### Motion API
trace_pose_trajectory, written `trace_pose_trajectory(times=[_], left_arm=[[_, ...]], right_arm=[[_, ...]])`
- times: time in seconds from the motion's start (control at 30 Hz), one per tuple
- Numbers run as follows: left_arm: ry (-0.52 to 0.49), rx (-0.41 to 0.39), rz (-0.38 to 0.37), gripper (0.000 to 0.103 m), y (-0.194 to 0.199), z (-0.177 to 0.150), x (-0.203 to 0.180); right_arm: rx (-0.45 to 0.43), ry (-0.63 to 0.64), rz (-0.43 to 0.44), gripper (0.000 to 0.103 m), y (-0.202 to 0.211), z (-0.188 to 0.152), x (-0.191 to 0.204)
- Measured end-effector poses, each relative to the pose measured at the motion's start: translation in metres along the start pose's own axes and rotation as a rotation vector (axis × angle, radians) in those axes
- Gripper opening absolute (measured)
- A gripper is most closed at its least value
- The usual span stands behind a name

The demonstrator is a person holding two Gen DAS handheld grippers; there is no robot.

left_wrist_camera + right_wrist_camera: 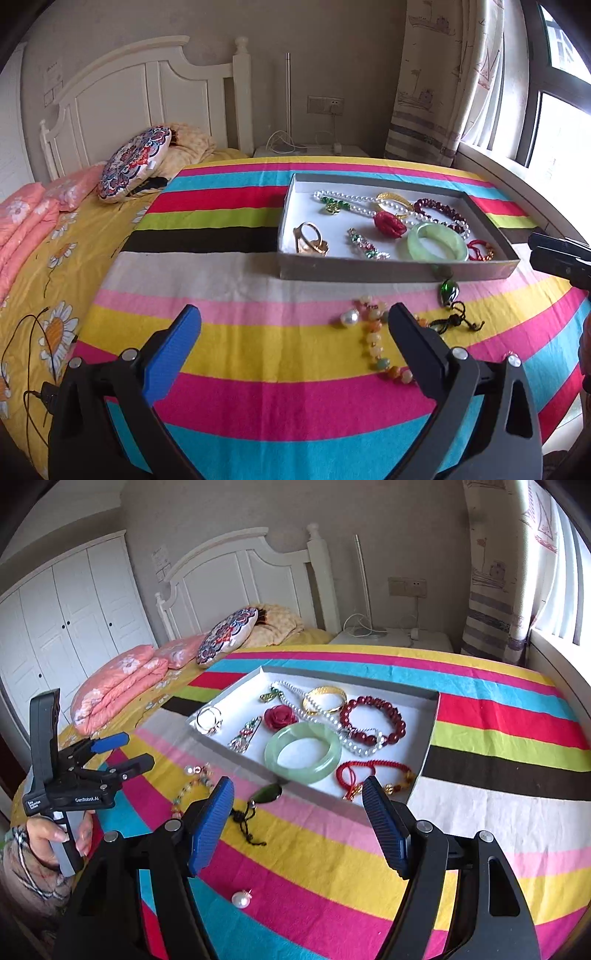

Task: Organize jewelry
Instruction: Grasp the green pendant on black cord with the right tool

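A shallow grey tray (399,272) (425,755) lies on the striped cloth. It holds a jade bangle (303,753), dark red bead bracelet (373,716), pearl necklace (317,709), gold bangle (325,698), red rose (280,716), red cord bracelet (369,771), hair clip (245,734) and ring (208,719). Loose in front of the tray are a coloured bead bracelet (376,343) (192,786), a pearl (349,317), a second pearl (242,899) and a green pendant on black cord (448,290) (267,794). My left gripper (295,321) (138,751) and right gripper (297,794) (533,248) are open and hold nothing.
The striped cloth (480,812) covers a bed with a yellow flowered sheet (55,258). Folded pink quilts (118,686), a patterned cushion (135,164) and a white headboard (147,99) lie beyond. A nightstand (306,150) and window (561,140) stand at the right. A hand (48,834) holds the left gripper.
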State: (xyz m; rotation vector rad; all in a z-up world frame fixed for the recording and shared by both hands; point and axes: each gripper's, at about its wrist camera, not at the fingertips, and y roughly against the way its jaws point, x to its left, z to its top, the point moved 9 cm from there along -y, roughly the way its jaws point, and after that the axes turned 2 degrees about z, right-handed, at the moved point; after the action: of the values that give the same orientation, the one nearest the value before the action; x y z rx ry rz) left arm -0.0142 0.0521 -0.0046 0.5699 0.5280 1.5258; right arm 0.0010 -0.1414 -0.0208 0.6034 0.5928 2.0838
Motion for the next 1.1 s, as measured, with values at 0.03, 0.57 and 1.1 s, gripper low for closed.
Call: trace_pose_trajectory(times=[0.03,0.57,1.1], left_arm=[[-0.008,0.006,0.008,0.1,-0.001,-0.005,0.002],[0.0,0.066,-0.071,0.1,-0.016,-0.025,0.0],[-0.049,0.042,-0.068,0.1,-0.003,-0.028,-0.014]], right_arm=[[0.019,0.012,-0.003,0.071,-0.004,-0.006,0.005],[0.275,0.201,-0.1,0.045,-0.083,-0.04,0.048],[0.176,0.178,-0.068,0.013,-0.05,-0.033,0.054]])
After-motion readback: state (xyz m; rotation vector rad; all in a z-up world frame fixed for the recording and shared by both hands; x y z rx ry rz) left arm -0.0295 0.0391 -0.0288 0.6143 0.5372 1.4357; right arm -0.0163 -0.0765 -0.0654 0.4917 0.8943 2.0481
